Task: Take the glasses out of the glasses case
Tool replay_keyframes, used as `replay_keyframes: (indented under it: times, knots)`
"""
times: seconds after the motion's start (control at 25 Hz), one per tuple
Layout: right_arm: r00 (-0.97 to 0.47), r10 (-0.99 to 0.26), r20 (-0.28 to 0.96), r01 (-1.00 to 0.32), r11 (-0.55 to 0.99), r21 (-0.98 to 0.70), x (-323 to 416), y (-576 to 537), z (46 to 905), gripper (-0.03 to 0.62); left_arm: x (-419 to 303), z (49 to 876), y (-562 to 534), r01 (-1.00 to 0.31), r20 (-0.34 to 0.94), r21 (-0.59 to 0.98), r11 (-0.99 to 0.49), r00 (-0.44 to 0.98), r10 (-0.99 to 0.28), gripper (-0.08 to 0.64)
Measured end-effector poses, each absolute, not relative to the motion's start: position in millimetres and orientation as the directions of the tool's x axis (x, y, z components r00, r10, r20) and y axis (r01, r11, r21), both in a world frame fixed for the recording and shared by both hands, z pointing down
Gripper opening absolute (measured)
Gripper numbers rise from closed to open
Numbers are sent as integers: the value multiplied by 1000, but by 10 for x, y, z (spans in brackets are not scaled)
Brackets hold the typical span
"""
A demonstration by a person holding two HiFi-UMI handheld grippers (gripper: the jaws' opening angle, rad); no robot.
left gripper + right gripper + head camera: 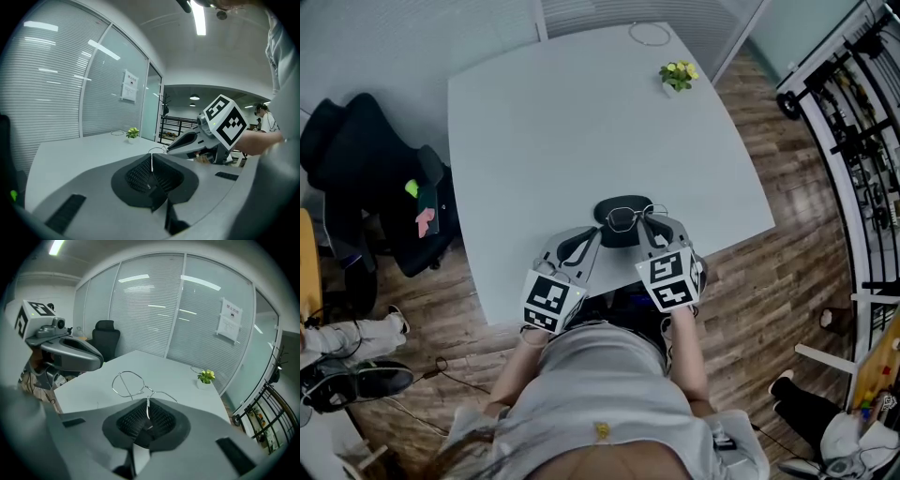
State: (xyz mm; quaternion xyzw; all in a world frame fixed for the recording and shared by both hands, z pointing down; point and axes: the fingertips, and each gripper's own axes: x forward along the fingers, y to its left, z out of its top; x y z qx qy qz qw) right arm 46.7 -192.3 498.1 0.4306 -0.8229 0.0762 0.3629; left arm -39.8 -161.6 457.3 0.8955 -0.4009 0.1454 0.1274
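Thin wire-framed glasses (pixel 625 217) hang just above a dark oval glasses case (pixel 617 236) near the front edge of the pale table (pixel 581 122). My right gripper (pixel 649 223) is shut on the glasses; in the right gripper view the frame (pixel 127 383) rises from between the closed pads (pixel 147 404). My left gripper (pixel 592 234) sits at the case's left side with its jaws together (pixel 151 161). A thin wire of the glasses (pixel 157 150) comes out of its tip. The case is hidden in both gripper views.
A small potted plant (pixel 678 75) and a wire ring (pixel 650 35) lie at the table's far end. A black office chair (pixel 366 159) stands left of the table. A metal rack (pixel 853 112) lines the right wall. The person's torso fills the bottom of the head view.
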Motion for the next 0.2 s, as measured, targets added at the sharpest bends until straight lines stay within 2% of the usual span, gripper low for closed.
replay_keyframes:
  times: [0.2]
  knots:
    - [-366,-653,663,-759,622,194,411,-1961,4970,28,-456,4593,-1659,-758,362,109,-643,633,-684,29]
